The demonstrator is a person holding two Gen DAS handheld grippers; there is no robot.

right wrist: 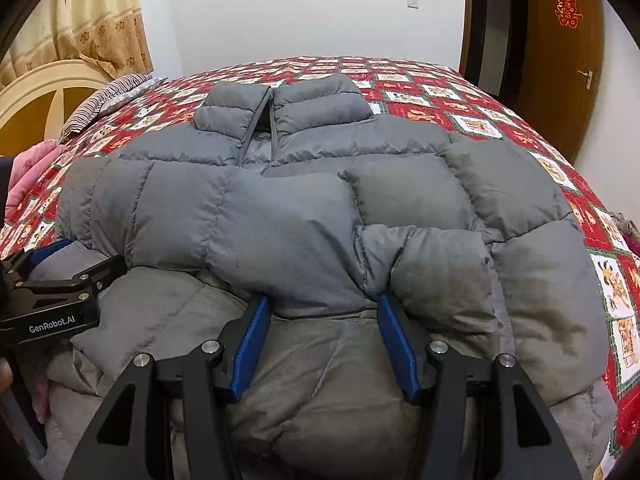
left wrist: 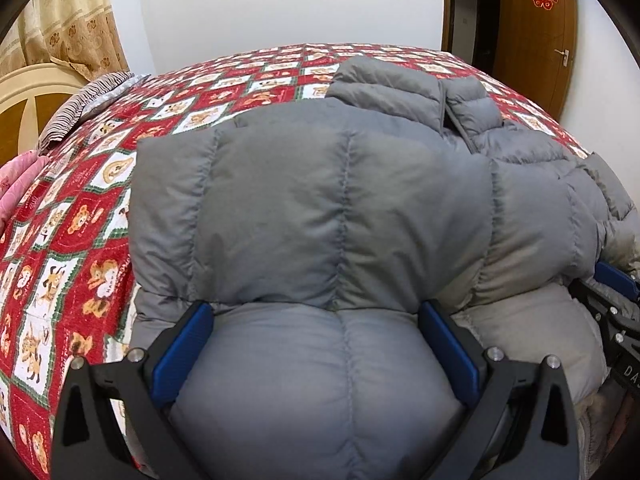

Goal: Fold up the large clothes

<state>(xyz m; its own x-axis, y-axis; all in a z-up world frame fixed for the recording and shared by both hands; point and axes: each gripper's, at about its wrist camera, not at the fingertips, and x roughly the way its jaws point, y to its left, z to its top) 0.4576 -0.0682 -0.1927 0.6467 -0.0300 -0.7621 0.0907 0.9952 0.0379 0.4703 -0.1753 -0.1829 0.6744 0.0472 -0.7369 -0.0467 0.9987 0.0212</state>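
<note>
A grey puffer jacket (left wrist: 340,200) (right wrist: 280,220) lies on the bed with its collar (right wrist: 280,108) at the far end and both sleeves folded across its front. My left gripper (left wrist: 320,312) is shut on the near bottom part of the jacket, and a fat puff bulges between its blue pads (left wrist: 200,328). My right gripper (right wrist: 324,308) is shut on the same bottom part further right, its fingertips tucked under the folded sleeve. Each gripper shows in the other's view: the left gripper (right wrist: 76,264) at the left edge, the right gripper (left wrist: 612,292) at the right edge.
A red patterned quilt (left wrist: 80,220) (right wrist: 440,80) covers the bed. A striped pillow (left wrist: 84,104) and pink bedding (left wrist: 16,184) lie at the left by the cream headboard (left wrist: 32,96). A wooden door (left wrist: 536,40) stands at the far right, and a white wall rises behind the bed.
</note>
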